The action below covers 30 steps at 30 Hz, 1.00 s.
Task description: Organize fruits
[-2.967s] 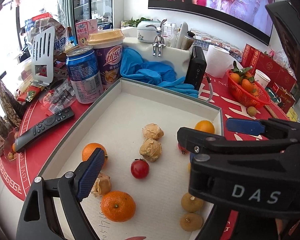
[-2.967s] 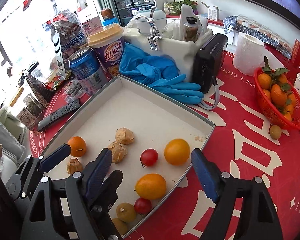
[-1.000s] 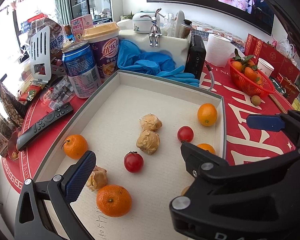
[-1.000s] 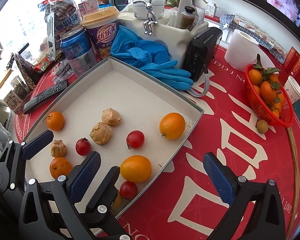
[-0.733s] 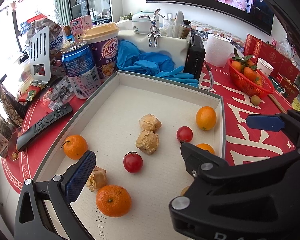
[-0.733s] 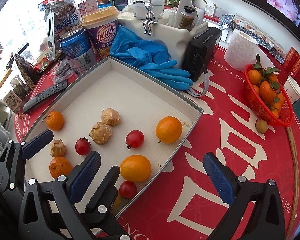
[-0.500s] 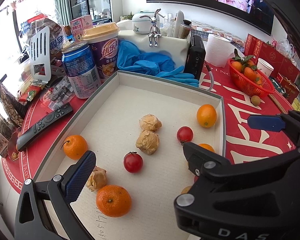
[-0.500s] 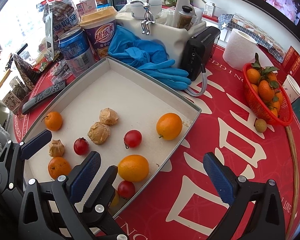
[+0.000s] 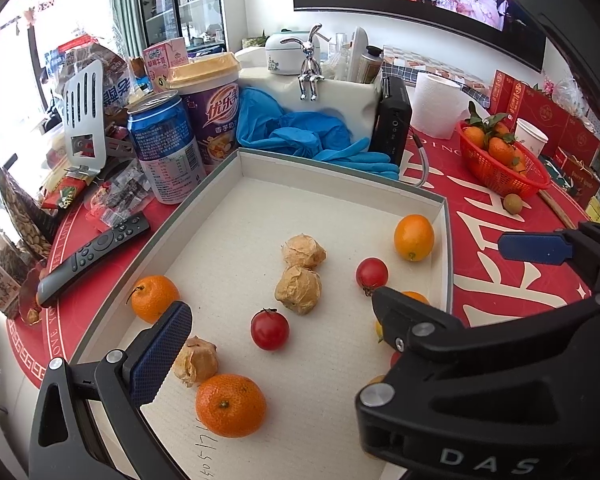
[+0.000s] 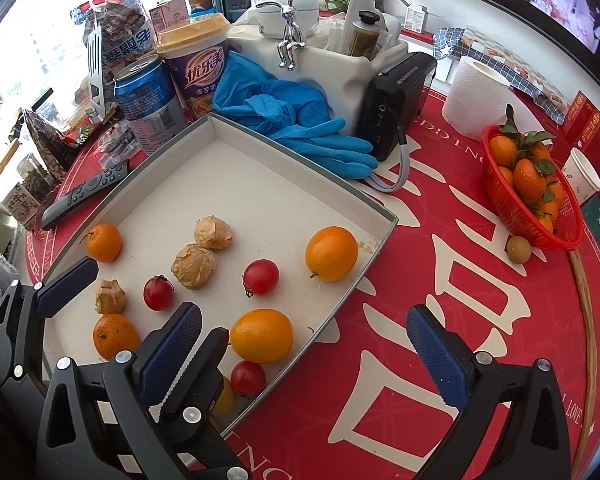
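A shallow grey tray [image 9: 444,240] [image 10: 384,224] holds two mandarins [image 9: 154,298] [image 9: 230,404], three papery husked fruits [image 9: 298,289], cherry tomatoes [image 9: 270,328] [image 10: 261,277] and two oval orange fruits [image 10: 331,254] [image 10: 261,341]. My left gripper [image 9: 296,360] hangs open over the tray's near end, above a tomato; its right finger is hidden behind the right gripper's body. The right gripper [image 10: 304,350] stands open astride the tray's near right wall, nothing between its pads. A red basket [image 10: 560,224] of leafy mandarins sits at the far right, with a small brownish fruit [image 10: 518,249] beside it.
Beyond the tray lie blue gloves [image 9: 300,136], a black radio [image 9: 392,124] with a cable, a blue can [image 9: 164,148], a purple cup [image 9: 216,112] and a paper roll [image 10: 474,96]. A remote [image 9: 92,254] lies left of the tray. Red tablecloth [image 10: 440,264] spreads to the right.
Over three seconds both grippers drew back and up from the tray, and the right one's fingers spread wider. In the last second they barely moved. No fruit shifted.
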Each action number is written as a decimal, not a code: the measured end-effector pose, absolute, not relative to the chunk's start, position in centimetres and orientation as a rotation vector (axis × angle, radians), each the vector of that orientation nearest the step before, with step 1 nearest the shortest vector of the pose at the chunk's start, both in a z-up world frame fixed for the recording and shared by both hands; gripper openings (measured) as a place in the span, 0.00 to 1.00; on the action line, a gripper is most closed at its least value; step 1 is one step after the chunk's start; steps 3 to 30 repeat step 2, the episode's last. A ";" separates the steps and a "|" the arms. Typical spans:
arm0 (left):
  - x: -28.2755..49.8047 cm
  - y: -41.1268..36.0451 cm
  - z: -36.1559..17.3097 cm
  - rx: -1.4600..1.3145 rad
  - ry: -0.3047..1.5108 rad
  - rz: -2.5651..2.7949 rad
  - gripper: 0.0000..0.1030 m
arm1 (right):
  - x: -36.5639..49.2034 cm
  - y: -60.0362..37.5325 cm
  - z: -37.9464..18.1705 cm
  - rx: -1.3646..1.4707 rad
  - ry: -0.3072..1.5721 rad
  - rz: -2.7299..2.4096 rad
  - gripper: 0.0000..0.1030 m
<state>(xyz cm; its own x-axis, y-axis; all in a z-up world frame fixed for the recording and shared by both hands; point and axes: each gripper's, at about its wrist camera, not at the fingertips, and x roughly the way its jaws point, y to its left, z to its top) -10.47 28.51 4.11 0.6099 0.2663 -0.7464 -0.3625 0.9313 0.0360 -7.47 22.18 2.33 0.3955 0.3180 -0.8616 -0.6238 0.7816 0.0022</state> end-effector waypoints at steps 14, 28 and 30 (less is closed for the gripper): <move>-10.5 28.6 4.1 -0.128 0.840 0.354 1.00 | -7.5 22.2 2.3 -0.347 0.998 0.613 1.00; -10.5 28.6 4.1 -0.128 0.840 0.354 1.00 | -7.5 22.2 2.3 -0.347 0.998 0.613 1.00; -10.5 28.6 4.1 -0.128 0.840 0.354 1.00 | -7.5 22.2 2.3 -0.347 0.998 0.613 1.00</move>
